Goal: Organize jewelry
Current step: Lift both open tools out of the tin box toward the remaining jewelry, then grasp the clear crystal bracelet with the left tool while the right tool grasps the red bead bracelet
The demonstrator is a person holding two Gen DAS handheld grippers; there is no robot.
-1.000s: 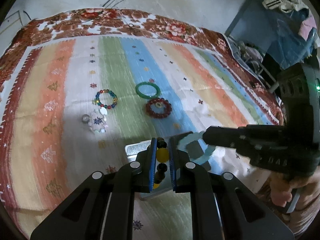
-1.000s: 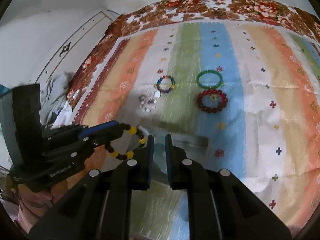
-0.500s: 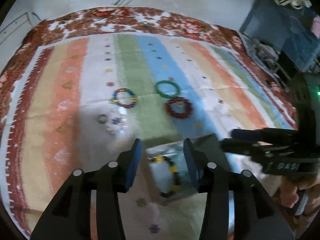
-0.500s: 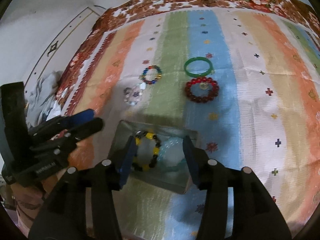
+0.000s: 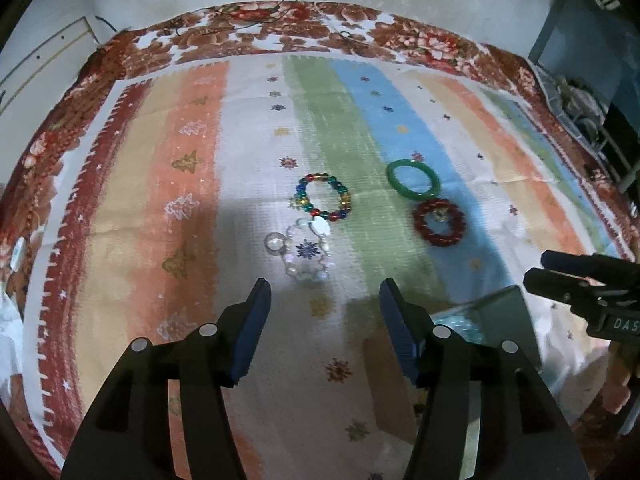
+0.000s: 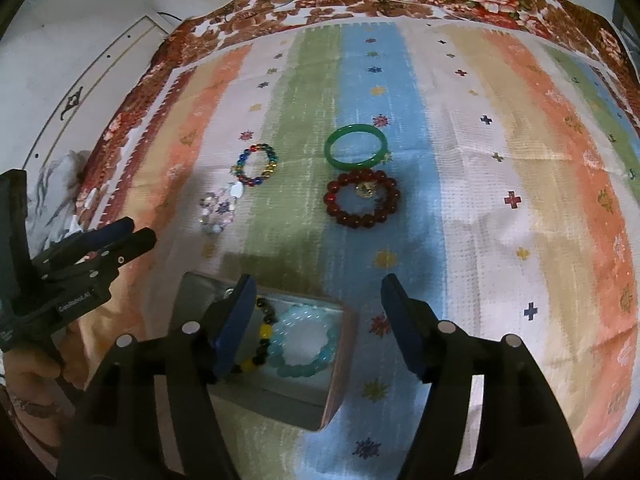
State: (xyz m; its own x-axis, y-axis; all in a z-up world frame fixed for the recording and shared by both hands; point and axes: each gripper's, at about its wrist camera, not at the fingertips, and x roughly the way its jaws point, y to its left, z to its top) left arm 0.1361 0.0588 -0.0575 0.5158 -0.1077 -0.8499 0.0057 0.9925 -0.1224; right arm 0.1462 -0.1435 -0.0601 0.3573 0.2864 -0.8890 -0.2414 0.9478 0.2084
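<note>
My left gripper hovers over the striped cloth just short of a clear bead bracelet; its jaws are opening with nothing between them. My right gripper is also opening and empty, above a metal tin. In the tin lie a yellow-and-black bead bracelet and a pale blue bead bracelet. On the cloth beyond lie a multicoloured bead bracelet, a green bangle and a red bead bracelet.
The striped cloth with a floral border covers the whole surface. A pale wall with cables rises behind it. A hand holds the left gripper at the lower left. Dark furniture stands at the right.
Both grippers were shut on bracelets over the tin, then opened and dropped them into it. The left gripper has since swung left toward the clear bead bracelet.
</note>
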